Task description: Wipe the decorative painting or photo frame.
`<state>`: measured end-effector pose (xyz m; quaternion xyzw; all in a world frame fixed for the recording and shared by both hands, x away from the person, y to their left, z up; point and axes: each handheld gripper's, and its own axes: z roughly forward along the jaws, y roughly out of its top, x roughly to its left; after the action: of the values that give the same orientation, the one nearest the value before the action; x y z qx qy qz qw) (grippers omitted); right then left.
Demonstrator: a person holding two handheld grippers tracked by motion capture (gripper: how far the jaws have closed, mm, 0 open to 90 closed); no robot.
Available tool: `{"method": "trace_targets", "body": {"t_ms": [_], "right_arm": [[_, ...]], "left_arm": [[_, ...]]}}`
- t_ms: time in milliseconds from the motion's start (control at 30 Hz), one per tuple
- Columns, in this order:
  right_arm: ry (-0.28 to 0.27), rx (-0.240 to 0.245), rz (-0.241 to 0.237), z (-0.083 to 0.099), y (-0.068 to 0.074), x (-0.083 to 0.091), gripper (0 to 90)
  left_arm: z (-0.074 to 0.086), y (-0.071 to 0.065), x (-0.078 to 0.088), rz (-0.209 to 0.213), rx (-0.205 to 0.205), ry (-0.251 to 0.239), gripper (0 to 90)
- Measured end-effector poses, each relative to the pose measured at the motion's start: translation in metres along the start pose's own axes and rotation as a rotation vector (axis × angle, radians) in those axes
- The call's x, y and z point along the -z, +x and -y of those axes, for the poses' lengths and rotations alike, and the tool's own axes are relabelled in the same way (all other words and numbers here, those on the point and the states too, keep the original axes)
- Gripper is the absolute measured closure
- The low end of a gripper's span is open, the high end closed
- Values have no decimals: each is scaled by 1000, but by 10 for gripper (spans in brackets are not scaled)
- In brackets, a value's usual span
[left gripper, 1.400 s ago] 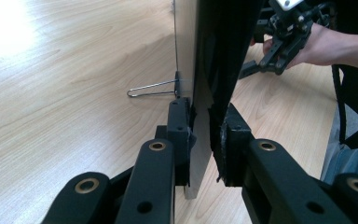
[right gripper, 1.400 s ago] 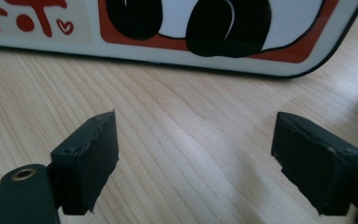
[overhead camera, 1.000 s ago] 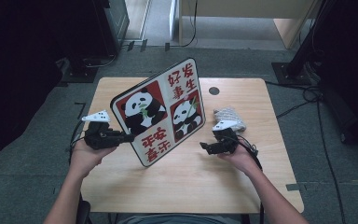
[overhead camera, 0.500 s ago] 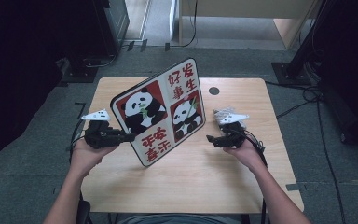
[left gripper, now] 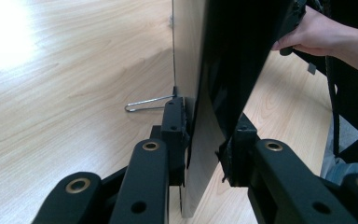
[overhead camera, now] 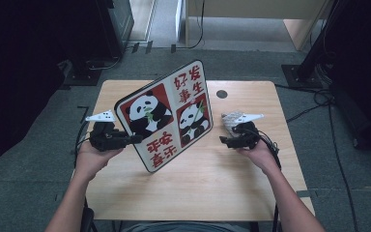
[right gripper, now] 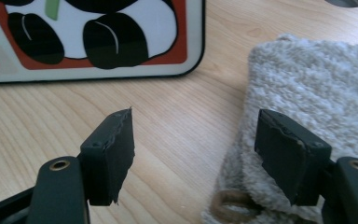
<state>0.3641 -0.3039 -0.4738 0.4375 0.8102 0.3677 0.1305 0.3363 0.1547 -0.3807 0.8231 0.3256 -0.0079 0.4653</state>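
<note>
Two claws were at work over the wooden desk (overhead camera: 193, 193), and we held one in each hand. Our left claw (overhead camera: 134, 139) was clamped on the left edge of the panda board (overhead camera: 166, 116); in the left gripper view its jaws pressed on both faces of the panel (left gripper: 200, 140). The board stood tilted near the middle of the desk, lower edge on the wood, with a thin wire stand (left gripper: 147, 103) behind it. The left jaws had just been closing a little on the board. Our right claw (overhead camera: 223, 140) hung close to the right edge of the desk, jaws apart and holding nothing. They had just been closing somewhat. A grey fluffy cloth (right gripper: 307, 88) lay just beside it, under one jaw in the right gripper view. The right claw was apart from the board.
</note>
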Motion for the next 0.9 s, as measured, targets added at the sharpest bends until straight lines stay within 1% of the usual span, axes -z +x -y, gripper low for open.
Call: {"method": "trace_targets", "body": {"t_ms": [100, 233, 367, 400, 467, 567, 667, 733, 900], "right_arm": [[-14, -15, 5, -2, -5, 2, 294], [-31, -23, 17, -5, -9, 6, 294], [-44, -16, 32, -10, -13, 9, 297], [-43, -28, 36, -11, -14, 8, 297], [-40, -26, 56, -13, -21, 6, 297], [-50, -24, 71, -15, -27, 4, 292], [-43, -47, 88, -18, -35, 0, 274], [-33, -49, 99, -19, -40, -3, 265], [-18, -69, 102, -22, -49, -10, 252]], "left_arm": [[-1, 1, -1, 2, 0, -3, 762], [-2, 1, -2, -1, -10, -4, 774], [-3, 1, -2, -5, -12, -4, 779], [-3, 1, -2, -6, -12, -4, 780], [-3, 1, -2, -9, -12, -5, 782], [-2, 1, -2, -9, -12, -6, 783], [-2, 1, -2, -9, -11, -7, 783], [-2, 1, -2, -10, -10, -6, 784], [-2, 1, -2, -9, -8, -9, 783]]}}
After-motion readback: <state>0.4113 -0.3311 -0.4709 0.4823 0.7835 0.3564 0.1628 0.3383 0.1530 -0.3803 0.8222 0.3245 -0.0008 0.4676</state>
